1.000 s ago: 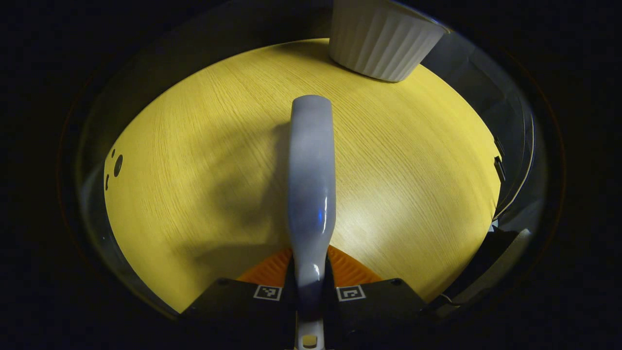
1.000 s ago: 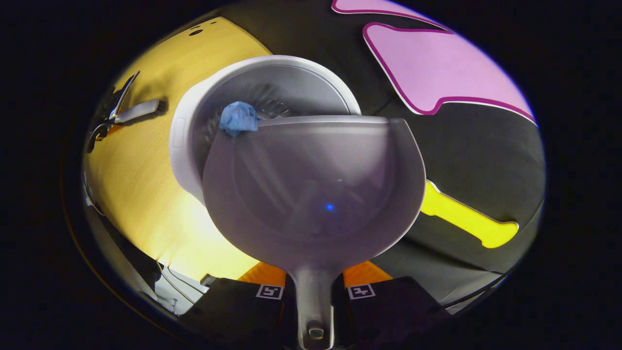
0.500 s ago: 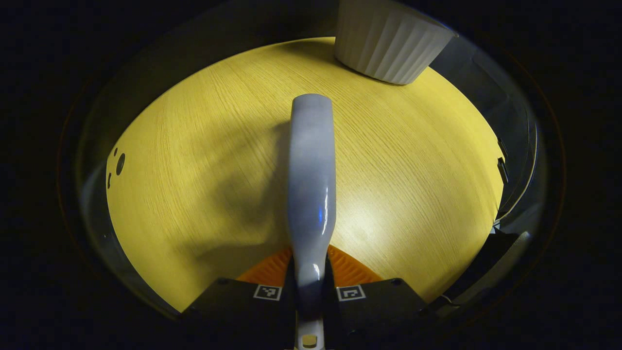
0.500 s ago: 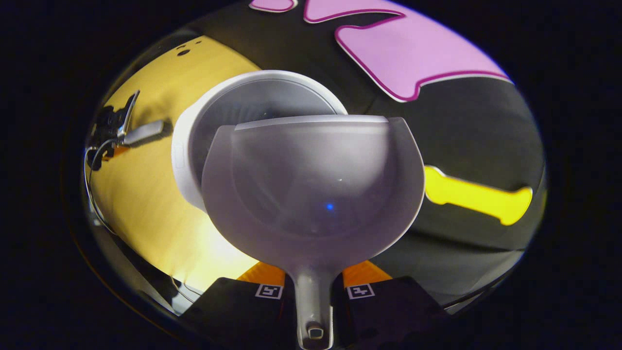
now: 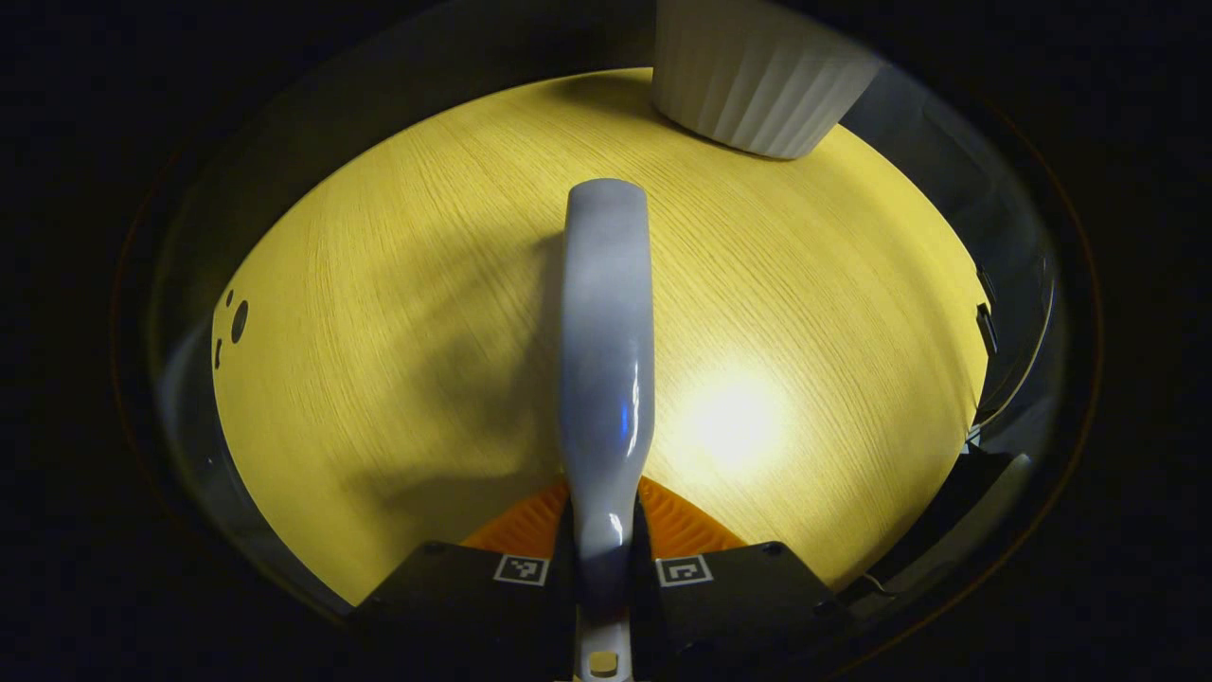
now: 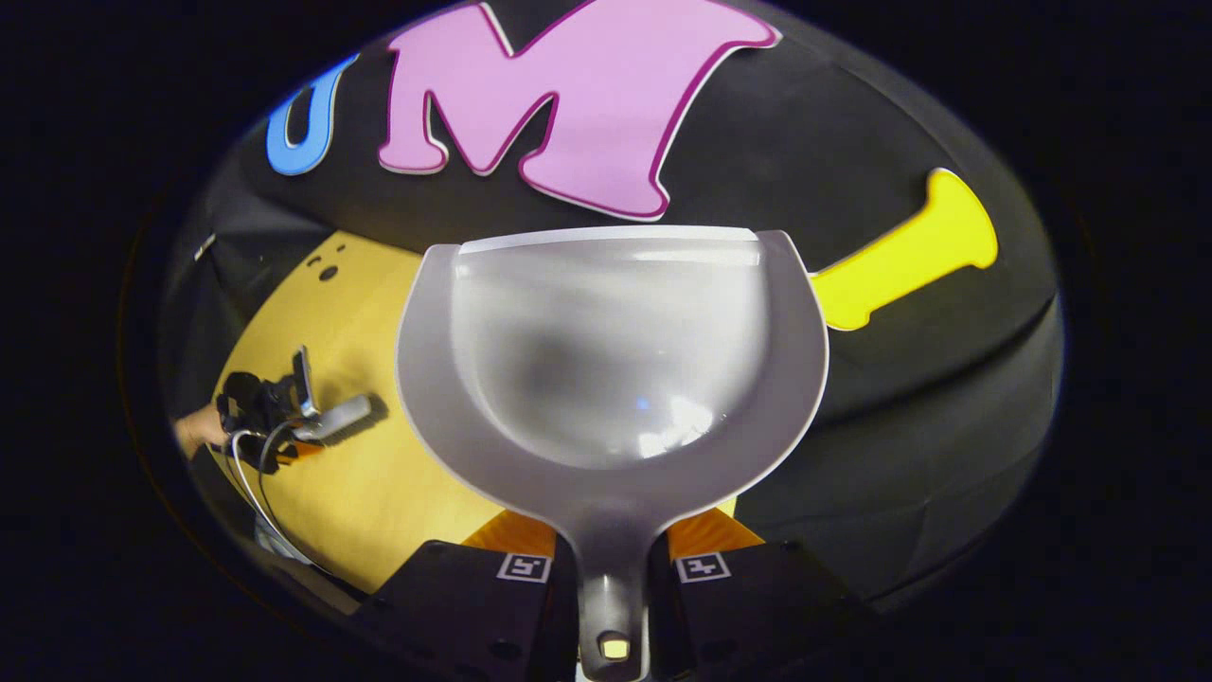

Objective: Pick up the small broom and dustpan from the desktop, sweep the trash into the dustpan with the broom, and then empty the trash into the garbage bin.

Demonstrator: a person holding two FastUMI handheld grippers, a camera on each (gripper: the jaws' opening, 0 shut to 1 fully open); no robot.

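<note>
The small broom (image 5: pixel 606 350) is a long pale grey piece that runs straight up from my left gripper (image 5: pixel 603 535), which is shut on its lower end; its bristles are hidden. It hovers over the yellow wooden desktop (image 5: pixel 398 284). The white ribbed garbage bin (image 5: pixel 757 85) stands at the far edge, above and right of the broom's tip. My right gripper (image 6: pixel 611 540) is shut on the handle of the grey dustpan (image 6: pixel 611 350), whose scoop is bare inside and faces the booth wall. Farther off in the right gripper view, the left gripper (image 6: pixel 284 412) holds the broom (image 6: pixel 333 417) low over the desktop (image 6: pixel 379 474).
Small dark holes (image 5: pixel 237 322) mark the desktop near its left edge. Cables (image 6: pixel 251 474) trail from the far gripper, and a hand (image 6: pixel 189 431) holds it. Dark booth cloth surrounds the table on all sides.
A blue scrap on the dustpan's lip dropped off over the bin. The right gripper then tipped the dustpan up, and the bin slid out of its view. The left gripper barely moved.
</note>
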